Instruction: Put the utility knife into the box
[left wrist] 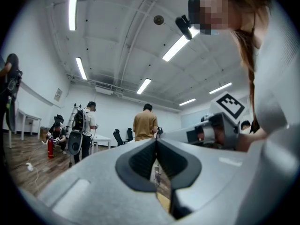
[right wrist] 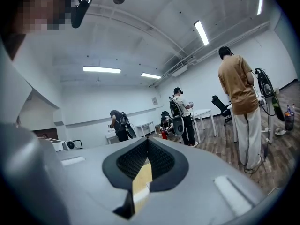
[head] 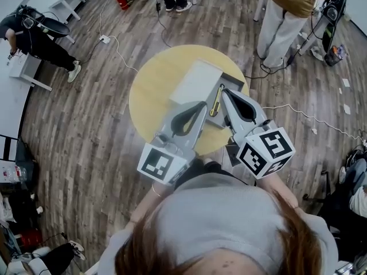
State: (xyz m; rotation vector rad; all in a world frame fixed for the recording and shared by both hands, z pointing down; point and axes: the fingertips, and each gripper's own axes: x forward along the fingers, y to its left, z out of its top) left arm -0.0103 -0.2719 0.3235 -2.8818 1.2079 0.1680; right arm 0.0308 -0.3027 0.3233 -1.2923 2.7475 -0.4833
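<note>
In the head view a round yellow table carries a pale box. The yellow and black utility knife lies along the box's right part; whether it rests inside I cannot tell. My left gripper is shut and empty, with its tip just left of the knife. My right gripper is also shut and empty, its tip just right of the knife. Both gripper views look level across the room. In them the left gripper and the right gripper each show jaws meeting, with a sliver of yellow table below.
A person in a tan shirt stands beyond the table at the upper right. Another person bends by a white table at the left. Cables run over the wooden floor. The right gripper's marker cube shows in the left gripper view.
</note>
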